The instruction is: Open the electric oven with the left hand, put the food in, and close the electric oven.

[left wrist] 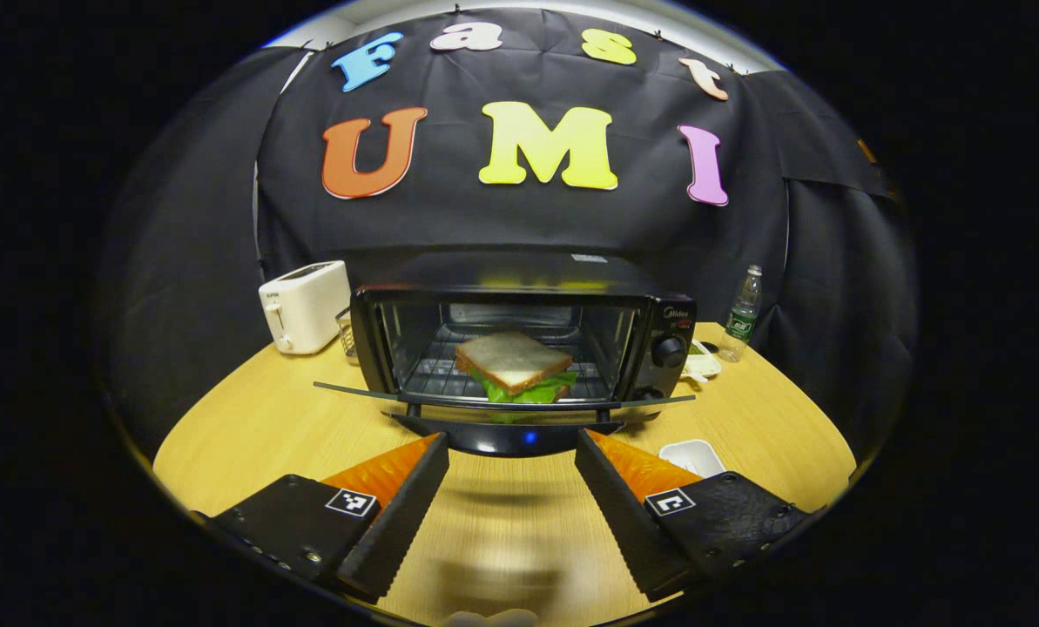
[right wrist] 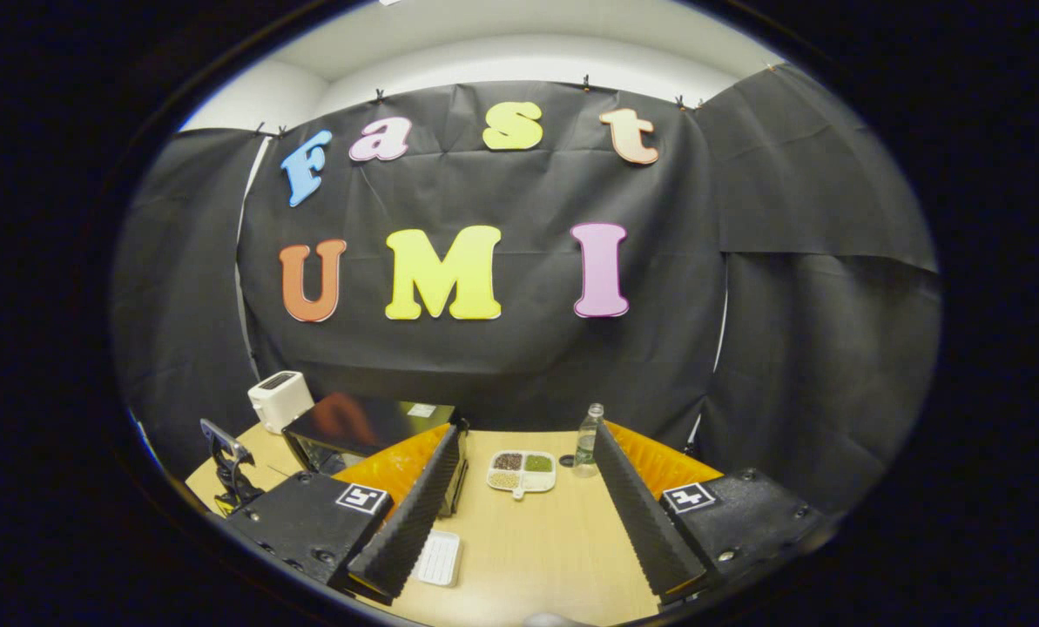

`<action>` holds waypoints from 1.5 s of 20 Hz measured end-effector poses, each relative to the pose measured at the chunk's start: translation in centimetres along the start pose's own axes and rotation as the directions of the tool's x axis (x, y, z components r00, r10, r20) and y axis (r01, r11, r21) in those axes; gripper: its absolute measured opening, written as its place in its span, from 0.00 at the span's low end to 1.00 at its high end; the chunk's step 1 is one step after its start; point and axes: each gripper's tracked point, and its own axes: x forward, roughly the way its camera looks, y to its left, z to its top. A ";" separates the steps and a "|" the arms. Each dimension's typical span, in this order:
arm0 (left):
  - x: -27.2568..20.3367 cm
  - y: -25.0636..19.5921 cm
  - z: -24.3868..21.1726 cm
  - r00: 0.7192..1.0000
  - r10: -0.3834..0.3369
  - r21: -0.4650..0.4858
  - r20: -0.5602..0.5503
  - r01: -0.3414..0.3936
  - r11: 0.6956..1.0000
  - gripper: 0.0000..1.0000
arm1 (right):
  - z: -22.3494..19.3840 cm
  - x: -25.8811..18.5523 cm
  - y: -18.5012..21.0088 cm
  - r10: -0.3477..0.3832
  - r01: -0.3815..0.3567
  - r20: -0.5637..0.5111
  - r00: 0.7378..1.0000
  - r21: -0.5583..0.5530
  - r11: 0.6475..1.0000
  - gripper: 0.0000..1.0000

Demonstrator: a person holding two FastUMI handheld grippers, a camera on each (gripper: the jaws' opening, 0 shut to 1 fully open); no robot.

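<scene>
Your left gripper (left wrist: 512, 453) wide open, empty, facing electric oven (left wrist: 519, 335); door down, sandwich (left wrist: 515, 366) on rack beyond jaws. Your right gripper (right wrist: 528, 470) open, empty, above table; sectioned dish (right wrist: 522, 471) ahead.

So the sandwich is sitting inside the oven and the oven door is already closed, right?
Not quite. The sandwich is inside the oven, but the oven door is open, folded down flat in front, as the left gripper view shows.
</scene>
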 end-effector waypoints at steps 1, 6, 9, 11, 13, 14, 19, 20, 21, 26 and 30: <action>0.4 -0.1 0.7 1.000 0.000 0.006 0.008 0.000 1.000 0.96 | 0.0 0.1 0.0 -0.002 0.002 0.000 1.000 0.005 1.000 0.96; 2.3 0.2 4.0 0.999 -0.003 0.016 0.042 0.002 1.000 0.96 | 0.1 0.3 0.2 -0.003 0.003 0.002 1.000 0.009 1.000 1.00; 3.0 -0.1 5.6 0.997 -0.005 0.027 0.073 0.003 1.000 0.96 | 0.1 0.2 0.2 -0.007 0.007 0.000 1.000 0.009 1.000 0.96; 3.7 0.0 5.8 0.997 -0.006 0.037 0.071 0.004 0.999 0.96 | 0.1 0.3 0.3 -0.012 0.012 -0.003 1.000 0.015 1.000 1.00; 4.6 0.2 6.2 0.997 -0.004 0.047 0.071 0.000 0.999 0.96 | 0.1 0.4 0.5 -0.014 0.014 -0.008 1.000 0.020 1.000 1.00; 4.8 0.3 6.2 0.998 -0.003 0.050 0.068 0.000 0.999 0.96 | 0.1 0.5 0.6 -0.009 0.010 -0.008 1.000 0.021 1.000 0.99; 2.5 0.4 8.3 0.996 -0.002 0.026 0.089 0.000 1.000 0.96 | 0.5 0.4 0.8 -0.019 0.019 -0.001 1.000 0.008 1.000 1.00; 1.1 0.7 9.4 0.994 0.002 0.020 0.111 -0.005 1.000 0.96 | 0.9 0.2 1.3 -0.012 0.012 0.009 1.000 0.000 1.000 0.96; -0.3 0.9 10.6 0.991 -0.001 0.010 0.130 -0.001 1.000 0.96 | 1.5 0.1 1.7 -0.010 0.010 0.024 1.000 -0.007 1.000 0.95; -9.0 3.8 17.8 0.971 0.036 -0.052 0.236 -0.024 0.998 0.96 | 3.6 -0.3 4.8 0.037 -0.037 0.075 0.997 0.005 0.999 0.96; -14.9 6.2 23.3 0.946 0.067 -0.044 0.317 -0.056 0.997 0.95 | 5.8 -1.1 7.4 0.057 -0.054 0.121 0.991 -0.027 0.998 0.95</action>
